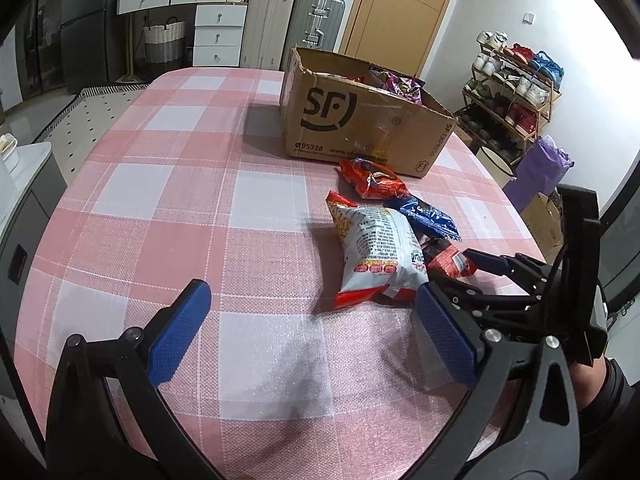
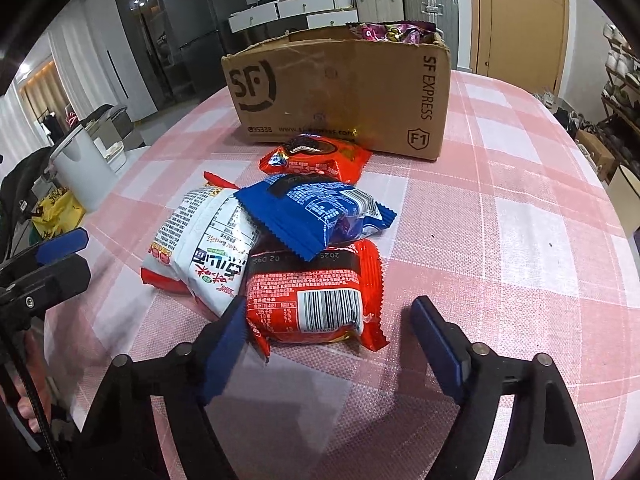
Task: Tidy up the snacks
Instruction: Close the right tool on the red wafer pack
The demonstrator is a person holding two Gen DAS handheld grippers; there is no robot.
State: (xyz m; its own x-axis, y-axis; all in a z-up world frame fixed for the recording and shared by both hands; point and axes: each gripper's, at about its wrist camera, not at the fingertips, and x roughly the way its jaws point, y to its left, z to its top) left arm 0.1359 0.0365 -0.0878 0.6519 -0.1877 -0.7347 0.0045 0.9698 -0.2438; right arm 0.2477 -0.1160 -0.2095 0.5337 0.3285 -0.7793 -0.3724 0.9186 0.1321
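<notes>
Cardboard box (image 2: 340,92) sits at far side of the pink-checked tablecloth (image 2: 520,240), already holding at least one purple packet (image 2: 394,32) (rest of the inside is hidden). Four snacks left on the cloth, bunched in front of the box: red packet w/ barcode (image 2: 316,300) nearest, blue packet (image 2: 316,212) lying partly on top of it, white packet (image 2: 204,244) touching both on the left, another red packet (image 2: 316,158) just beside the box wall. So task is partway, most of the pile not boxed yet.

Right gripper (image 2: 328,332) straddles the barcode packet: left pad against its edge, right pad apart from it, so no clamp yet. Left gripper (image 1: 308,328) hangs wide apart over bare cloth near the white packet, holding nothing.

Likely next: close on barcode packet, but blue one overlaps and may get dragged.
</notes>
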